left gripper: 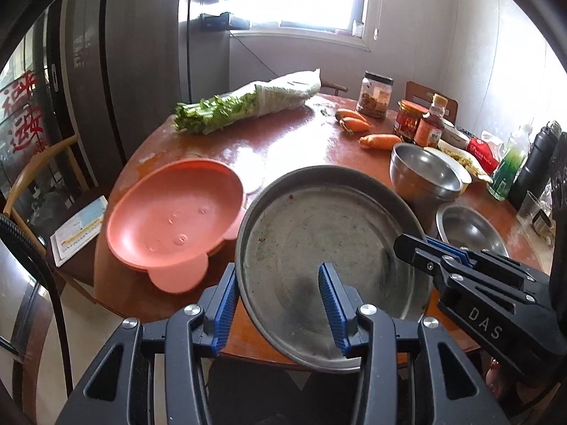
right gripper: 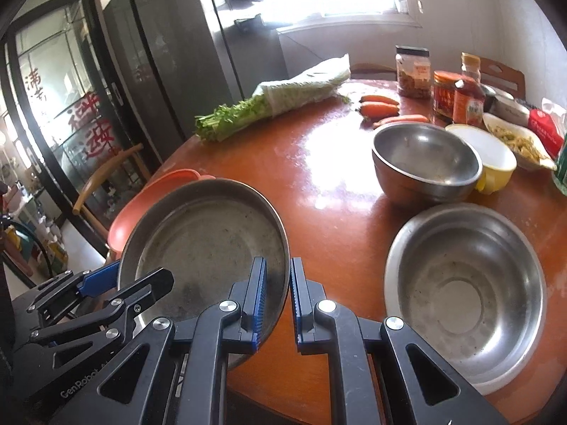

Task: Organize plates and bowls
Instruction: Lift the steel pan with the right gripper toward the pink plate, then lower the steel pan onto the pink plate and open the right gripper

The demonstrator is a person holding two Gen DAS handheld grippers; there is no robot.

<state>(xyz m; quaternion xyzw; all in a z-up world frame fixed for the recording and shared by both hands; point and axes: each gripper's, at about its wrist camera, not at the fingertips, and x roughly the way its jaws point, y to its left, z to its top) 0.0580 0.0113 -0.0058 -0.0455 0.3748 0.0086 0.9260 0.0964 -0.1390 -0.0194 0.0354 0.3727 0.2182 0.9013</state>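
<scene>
We hold the flat steel pan (left gripper: 319, 248) by its rim from two sides, tilted and clear of the tabletop (right gripper: 319, 184), so we judge the step in hand to be carrying it toward a stack. The left gripper (left gripper: 280, 304) straddles the near rim, one blue-padded finger outside the wall and the other inside on the pan's floor, pinching the rim between them. The right gripper (right gripper: 278, 304) pinches the opposite rim, its fingers drawn almost together with only the thin wall between them. Just to the left of the pan and partly behind it sits the pink plate (left gripper: 173, 216), resting on the tabletop near its edge. To the right lie a wide shallow steel bowl (right gripper: 464, 290) and, beyond it, a deeper steel bowl (right gripper: 425, 163) that touches a yellow bowl (right gripper: 485, 156). Further back are carrots (right gripper: 379, 108), a wrapped bundle of greens (right gripper: 276, 106) and jars (right gripper: 444, 95). The next move, as we read it, calls for keeping both pinches firm while we level the pan and lower it onto the pink plate or another dish; uneven lifting could let the rim slip from one grip.
</scene>
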